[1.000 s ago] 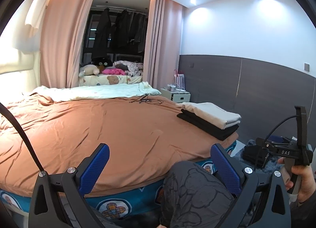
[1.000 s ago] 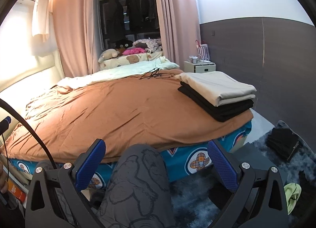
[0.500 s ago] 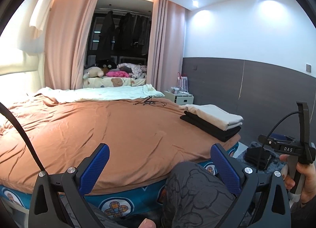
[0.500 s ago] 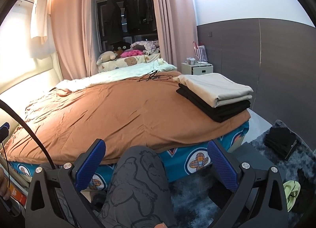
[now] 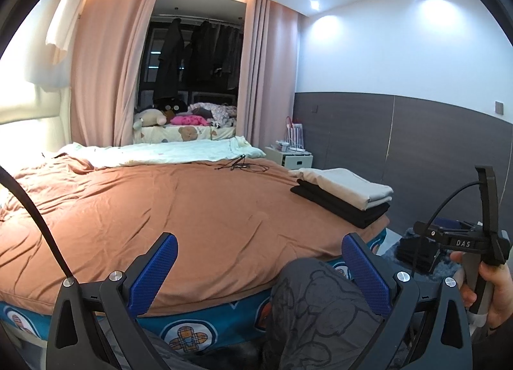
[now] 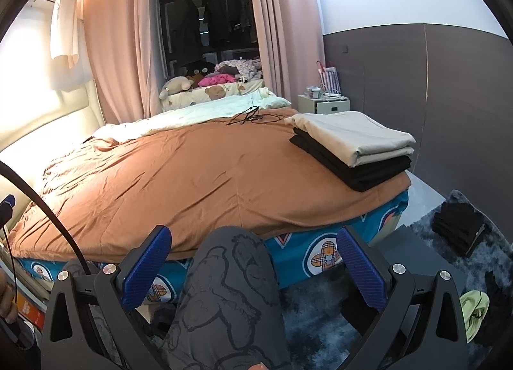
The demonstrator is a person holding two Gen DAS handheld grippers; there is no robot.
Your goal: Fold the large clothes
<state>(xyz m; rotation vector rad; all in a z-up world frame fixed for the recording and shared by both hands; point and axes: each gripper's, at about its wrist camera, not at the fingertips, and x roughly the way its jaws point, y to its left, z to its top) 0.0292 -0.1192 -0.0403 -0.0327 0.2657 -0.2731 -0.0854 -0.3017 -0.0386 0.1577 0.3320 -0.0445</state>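
A folded beige garment (image 6: 352, 134) lies on a folded black garment (image 6: 356, 168) at the right edge of the bed's orange cover (image 6: 192, 177). The same stack (image 5: 346, 192) shows in the left wrist view. My left gripper (image 5: 259, 269) stands open, empty, held low before the bed's foot. My right gripper (image 6: 253, 262) is open and empty too, over the person's knee (image 6: 231, 274) in grey printed trousers. The other tool (image 5: 477, 242) is in a hand at the right of the left wrist view.
A pale quilt (image 6: 205, 113) and black cables (image 6: 253, 117) lie at the bed's far end. A white nightstand (image 6: 323, 104) stands by the dark wall. Dark folded clothes (image 6: 458, 229) and a green item (image 6: 474, 309) sit on a shaggy rug (image 6: 320, 322).
Both grippers have tilted slightly upward, so the bed sits lower in each view. Both stay open and empty.
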